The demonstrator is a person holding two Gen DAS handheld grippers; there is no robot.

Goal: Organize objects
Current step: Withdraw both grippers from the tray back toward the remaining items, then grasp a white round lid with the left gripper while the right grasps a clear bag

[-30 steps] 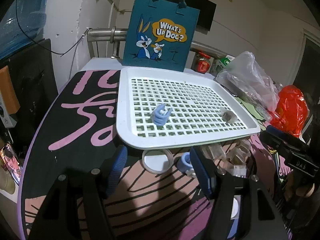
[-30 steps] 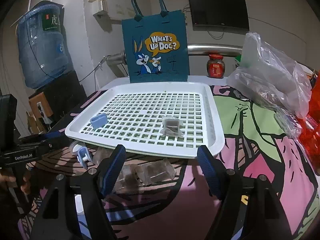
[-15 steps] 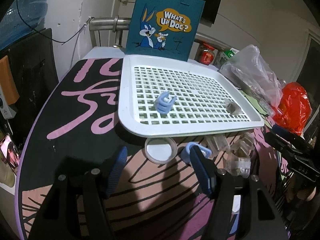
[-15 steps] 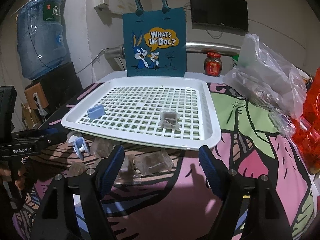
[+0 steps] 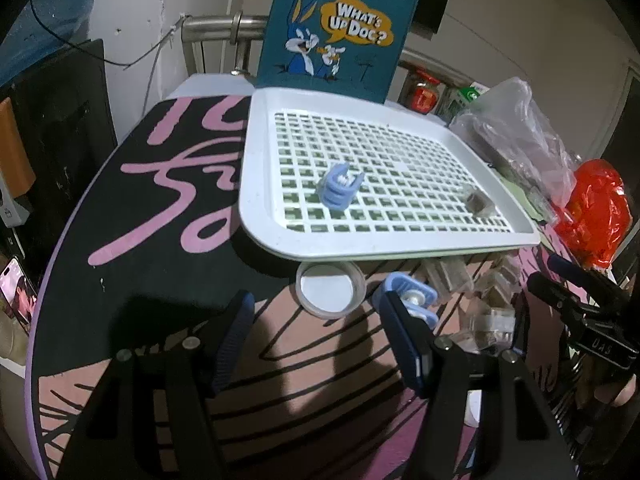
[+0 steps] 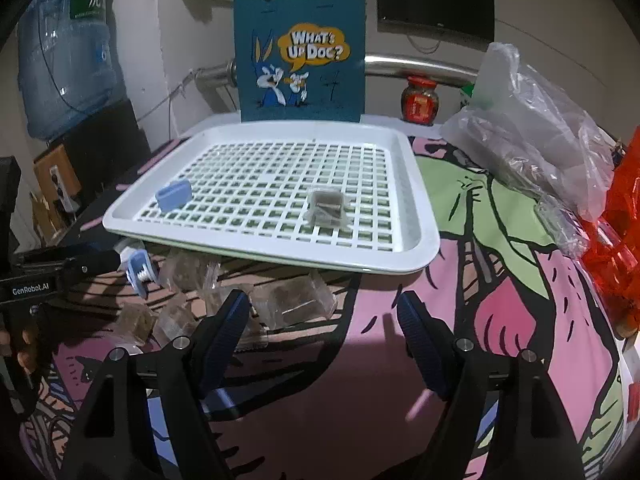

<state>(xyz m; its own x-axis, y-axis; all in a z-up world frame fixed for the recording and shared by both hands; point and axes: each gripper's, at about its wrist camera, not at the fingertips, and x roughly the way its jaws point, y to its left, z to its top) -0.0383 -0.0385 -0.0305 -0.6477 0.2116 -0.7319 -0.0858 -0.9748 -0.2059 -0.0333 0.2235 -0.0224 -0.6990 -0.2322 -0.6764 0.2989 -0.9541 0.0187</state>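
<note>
A white slotted tray [image 5: 372, 246] [image 6: 416, 208] lies on the patterned table. On it rest a blue clip [image 5: 339, 189] [image 6: 173, 196] and a clear packet with brown contents [image 5: 478, 201] [image 6: 328, 208]. In front of the tray lie a tape roll [image 5: 330, 289], a second blue clip [image 5: 408, 300] [image 6: 140, 272] and several clear packets [image 6: 292, 300] [image 5: 486, 320]. My left gripper [image 5: 316, 322] hovers open just short of the tape roll and second clip, nothing between its fingers. My right gripper [image 6: 322, 320] is open above the packets, also empty.
A teal cartoon tote bag [image 6: 300, 56] stands behind the tray. Clear plastic bags [image 6: 532, 132], a red bag [image 6: 618, 240] and a red-lidded jar [image 6: 420, 100] crowd the right side. A water jug [image 6: 64, 52] stands left. A hand holds the other gripper [image 6: 24, 344].
Both cameras tilted downward, so the tray and bag slid up in view. The loose clip, tape roll and packets now sit higher, nearer the fingertips. Nothing was grasped.
</note>
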